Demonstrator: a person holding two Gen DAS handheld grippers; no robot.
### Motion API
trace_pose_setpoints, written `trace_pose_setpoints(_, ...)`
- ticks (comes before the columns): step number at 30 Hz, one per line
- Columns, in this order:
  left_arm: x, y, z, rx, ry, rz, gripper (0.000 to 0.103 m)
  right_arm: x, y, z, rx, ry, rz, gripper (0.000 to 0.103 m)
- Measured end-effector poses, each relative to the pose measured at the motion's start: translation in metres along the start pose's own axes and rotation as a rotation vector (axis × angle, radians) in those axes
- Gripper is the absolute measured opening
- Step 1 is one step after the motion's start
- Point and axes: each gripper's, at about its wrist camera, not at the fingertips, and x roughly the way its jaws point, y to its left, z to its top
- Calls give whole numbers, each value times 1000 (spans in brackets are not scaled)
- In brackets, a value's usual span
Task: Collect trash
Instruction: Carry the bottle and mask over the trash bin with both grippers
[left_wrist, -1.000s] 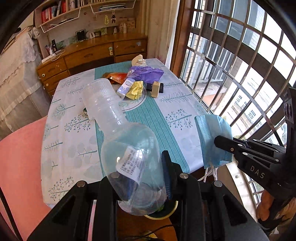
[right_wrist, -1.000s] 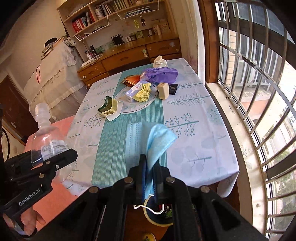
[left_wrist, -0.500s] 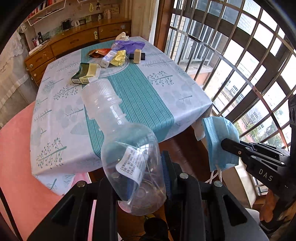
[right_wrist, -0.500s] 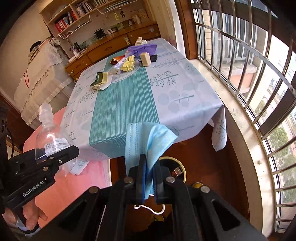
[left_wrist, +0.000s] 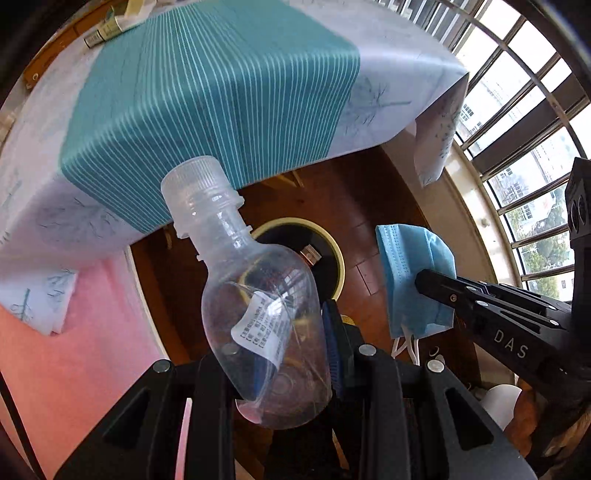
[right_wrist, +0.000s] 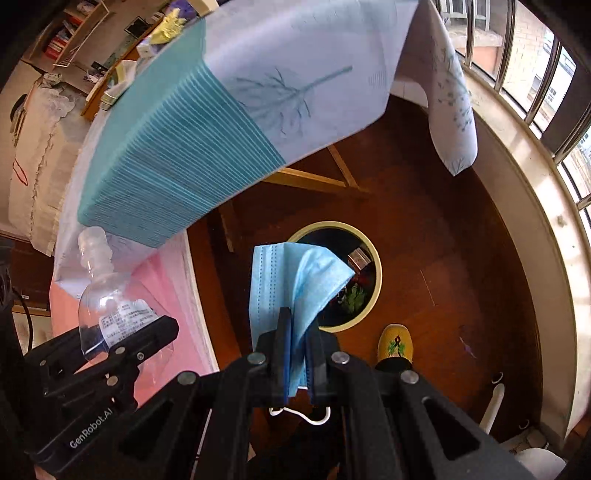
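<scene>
- The left hand-held gripper (left_wrist: 291, 354) is clamping its black fingers on the rounded lower body of a clear plastic bottle (left_wrist: 255, 295); the bottle is tilting with its ribbed, translucent cap toward the tablecloth edge, and a white printed label is sitting on its side.
- The right hand-held gripper (right_wrist: 295, 354) is pinching a pale blue face mask (right_wrist: 291, 280) between closed jaws; the mask is soft, pleated fabric folded over itself, and a white ear loop is dangling below the fingers.
- Both pieces of trash are hanging in the air over the floor, near a round bin (right_wrist: 373, 266) with a cream rim and dark interior; some scraps are lying inside it.
- The worktop (left_wrist: 207, 85) is sitting above and behind, draped in a cloth with a teal band of thin white stripes and pale panels printed with sprigs.
- The left wrist view is showing the bin partly through the bottle's clear body, and the right gripper's "DAS" lettering.
- The right wrist view alone is showing a yellow embroidered slipper (right_wrist: 395, 345) on the dark wooden floor (right_wrist: 461, 258) beside the bin, and wooden bracing under the worktop.
</scene>
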Motion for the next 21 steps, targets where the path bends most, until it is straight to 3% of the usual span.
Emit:
trace_pose_setpoints(7, 124, 9, 3, -88, 30, -2, 25, 116, -42, 18, -16, 47, -34, 6)
trace_pose_setpoints(12, 198, 19, 6, -111, 23, 43, 26, 194, -55, 24, -67, 90, -19, 10)
trace_pose_setpoints(13, 208, 21, 5, -120, 56, 55, 29, 208, -58, 25, -71, 96, -12, 10)
trace_pose_setpoints(15, 228, 25, 4, -112, 64, 68, 47, 233, -62, 27, -74, 111, -6, 18)
trace_pose_setpoints(17, 245, 32, 2, -110, 64, 121, 75, 252, -69, 27, -63, 121, -6, 39)
trace_pose_setpoints(19, 254, 37, 1, -114, 66, 128, 88, 264, -72, 27, -55, 115, -14, 44)
trace_pose_setpoints(21, 253, 43, 1, -119, 56, 154, 89, 269, -72, 27, -60, 108, -31, 49)
